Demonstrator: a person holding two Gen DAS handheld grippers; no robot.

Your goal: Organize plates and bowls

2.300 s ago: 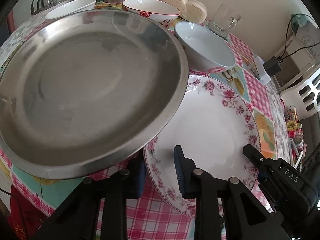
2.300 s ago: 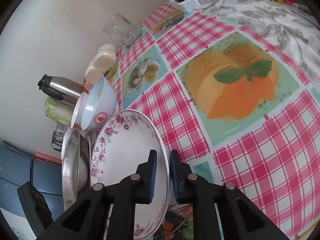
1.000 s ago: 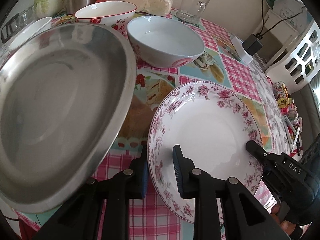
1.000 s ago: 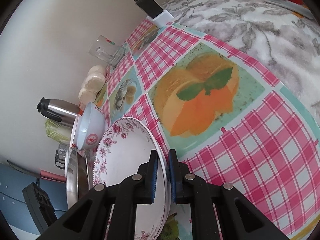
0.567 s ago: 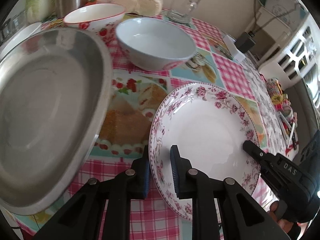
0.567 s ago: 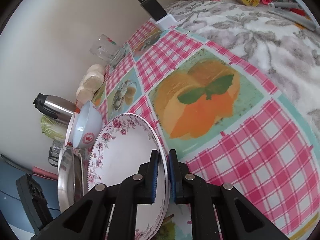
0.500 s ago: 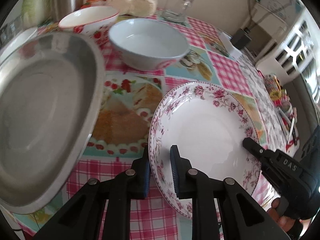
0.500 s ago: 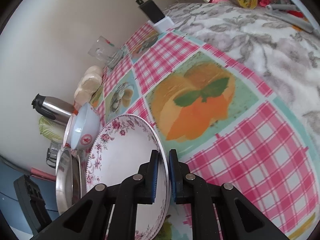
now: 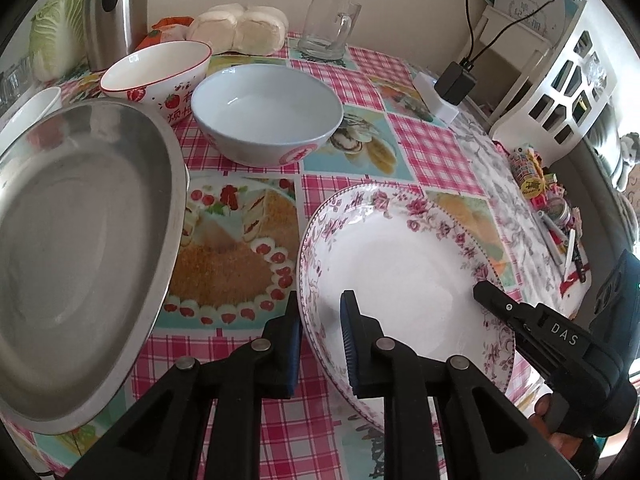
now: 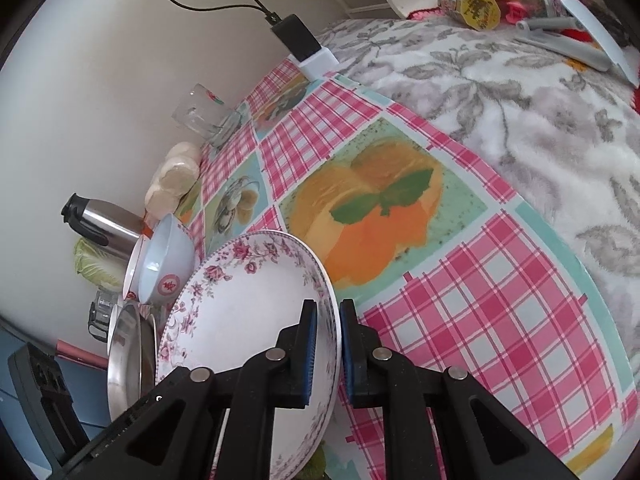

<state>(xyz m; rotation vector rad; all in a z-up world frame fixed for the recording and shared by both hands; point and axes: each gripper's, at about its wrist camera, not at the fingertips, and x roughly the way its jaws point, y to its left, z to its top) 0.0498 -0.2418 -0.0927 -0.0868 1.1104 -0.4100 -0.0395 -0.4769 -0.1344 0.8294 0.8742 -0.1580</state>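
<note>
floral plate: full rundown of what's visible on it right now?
The floral plate is a round, white, glossy dish that looks ceramic, with a shallow well and a raised rim printed with pink roses and a dotted edge. It is empty and looks clean. It sits tilted over the checked tablecloth, right of the steel tray, apart from it. Both grippers pinch its rim: the left gripper on the near-left edge, the right gripper on the opposite edge.

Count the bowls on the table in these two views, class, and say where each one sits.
3. The pale blue bowl sits mid-table beyond the floral plate; the strawberry bowl behind it, by the kettle; a small white bowl at the far left edge, half cut off. Others may be hidden.
</note>
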